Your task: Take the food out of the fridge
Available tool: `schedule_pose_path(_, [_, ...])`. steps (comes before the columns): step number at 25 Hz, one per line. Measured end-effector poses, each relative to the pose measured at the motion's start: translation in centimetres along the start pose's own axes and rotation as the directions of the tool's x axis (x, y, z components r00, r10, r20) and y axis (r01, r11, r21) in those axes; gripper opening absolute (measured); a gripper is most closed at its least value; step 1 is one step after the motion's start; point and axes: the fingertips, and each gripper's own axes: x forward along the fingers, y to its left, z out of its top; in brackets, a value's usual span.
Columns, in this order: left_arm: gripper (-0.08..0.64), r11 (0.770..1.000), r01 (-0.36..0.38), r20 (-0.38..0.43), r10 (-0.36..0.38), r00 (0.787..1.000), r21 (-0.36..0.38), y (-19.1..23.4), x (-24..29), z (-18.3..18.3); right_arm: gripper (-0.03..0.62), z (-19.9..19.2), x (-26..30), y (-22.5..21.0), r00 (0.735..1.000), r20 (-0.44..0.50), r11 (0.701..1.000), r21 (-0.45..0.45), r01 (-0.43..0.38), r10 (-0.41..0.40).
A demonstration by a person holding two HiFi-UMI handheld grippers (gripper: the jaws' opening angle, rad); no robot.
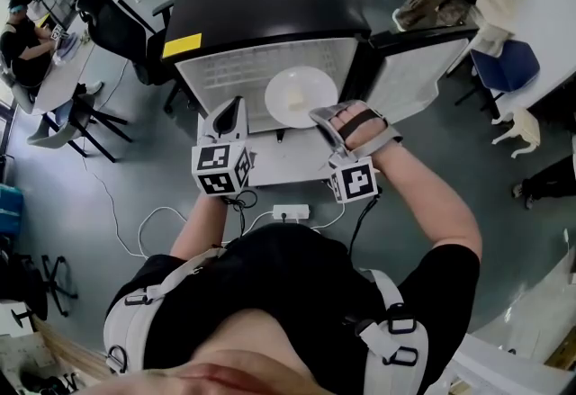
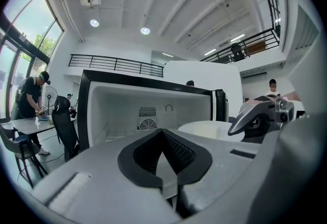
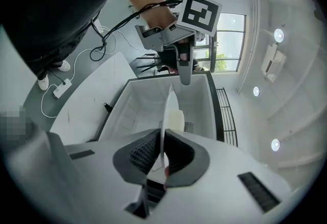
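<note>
A small black fridge (image 1: 261,11) stands open, its door (image 1: 414,69) swung out to the right and its white inside bare. A white plate (image 1: 301,96) with a pale piece of food (image 1: 295,99) hangs level in front of the opening. My right gripper (image 1: 326,119) is shut on the plate's near right rim. In the right gripper view the plate (image 3: 168,108) runs edge-on between the jaws, the food (image 3: 177,118) on one side. My left gripper (image 1: 232,112) is shut and holds nothing, just left of the plate. The left gripper view shows the plate (image 2: 207,127) at its right.
The fridge rests on a white board (image 1: 279,161) on the grey floor. A power strip (image 1: 290,211) with cables lies near my feet. Black chairs (image 1: 112,29) and a seated person stand at the left. Another person stands behind the fridge at the upper right.
</note>
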Motion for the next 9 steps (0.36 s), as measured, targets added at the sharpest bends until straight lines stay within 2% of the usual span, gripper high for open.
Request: schedule_pose_path(9, [0.002, 1.000, -0.008, 0.002, 0.008, 1.000, 0.002, 0.64, 0.00, 0.22, 0.025, 0.00, 0.62, -0.05, 1.000, -0.010, 1.000, -0.004, -0.001, 0.001])
